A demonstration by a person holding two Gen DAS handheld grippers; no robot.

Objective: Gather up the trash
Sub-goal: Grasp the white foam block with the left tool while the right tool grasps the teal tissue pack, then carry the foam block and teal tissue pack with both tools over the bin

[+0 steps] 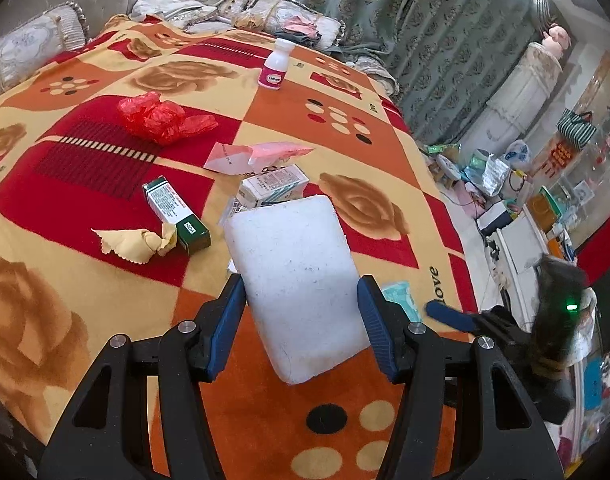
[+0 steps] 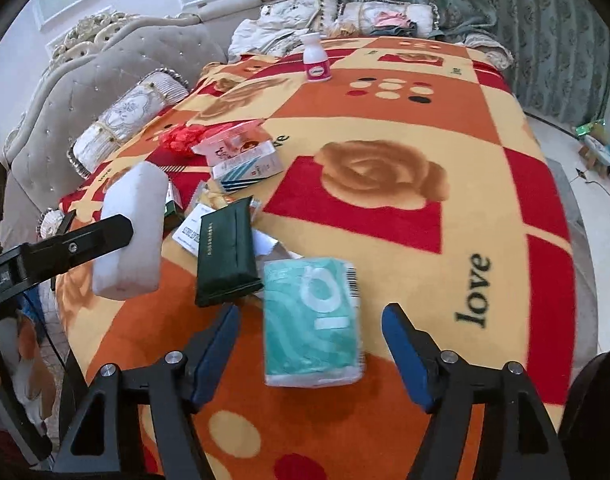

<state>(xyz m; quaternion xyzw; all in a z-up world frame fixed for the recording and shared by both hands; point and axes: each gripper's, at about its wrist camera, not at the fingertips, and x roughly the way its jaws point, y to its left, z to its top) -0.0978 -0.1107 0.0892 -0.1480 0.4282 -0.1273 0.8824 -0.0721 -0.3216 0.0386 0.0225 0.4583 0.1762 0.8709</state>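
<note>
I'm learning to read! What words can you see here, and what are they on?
"love": blanket, also on its left edge.
"NOA", roughly: end of the green box; its small print is too tiny.
Pink label on the white bottle: too blurred.
Teal tissue pack: big white mark, not clear.
Carton: too small.

Bedroom: blanketed bed (image 1: 105, 184) (tufted headboard (image 2: 85, 92)).
</note>
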